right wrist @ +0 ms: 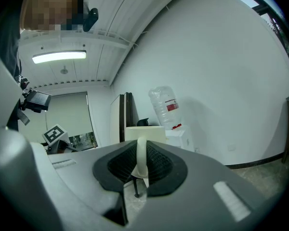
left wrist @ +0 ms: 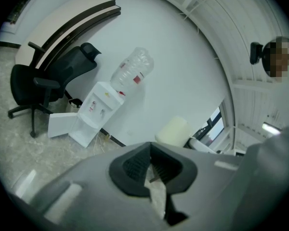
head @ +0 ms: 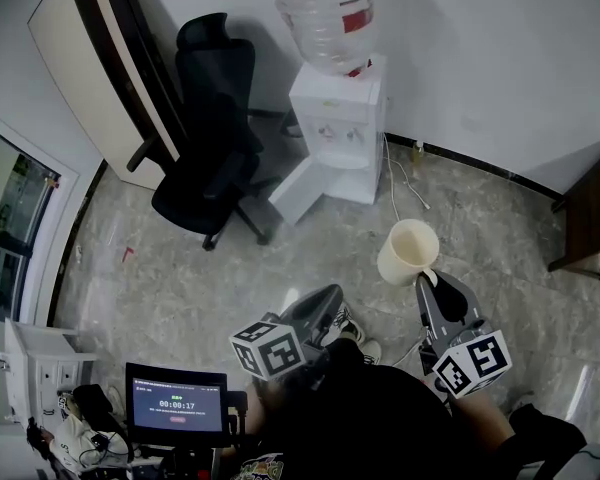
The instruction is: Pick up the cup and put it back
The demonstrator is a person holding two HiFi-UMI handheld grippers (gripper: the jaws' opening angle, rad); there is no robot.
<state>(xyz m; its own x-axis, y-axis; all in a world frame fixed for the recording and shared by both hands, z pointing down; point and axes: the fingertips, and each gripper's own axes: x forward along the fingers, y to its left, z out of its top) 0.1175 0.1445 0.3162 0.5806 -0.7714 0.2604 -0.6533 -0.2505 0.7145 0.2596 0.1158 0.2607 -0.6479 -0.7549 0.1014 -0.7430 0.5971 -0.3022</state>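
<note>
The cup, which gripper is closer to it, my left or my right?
Right. The right gripper grips the cup by its handle; the left gripper is apart from it, off to its left and empty.

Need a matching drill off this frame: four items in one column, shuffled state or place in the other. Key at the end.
Things:
1. cup
2. chair
3. water dispenser
4. screen

States or places:
A. white, with a clear bottle on top
B. black, nobody sitting in it
C. handle clamped in the right gripper, off the floor
D. showing a timer, at the lower left of the head view

Pairs: 1-C, 2-B, 3-A, 4-D
</note>
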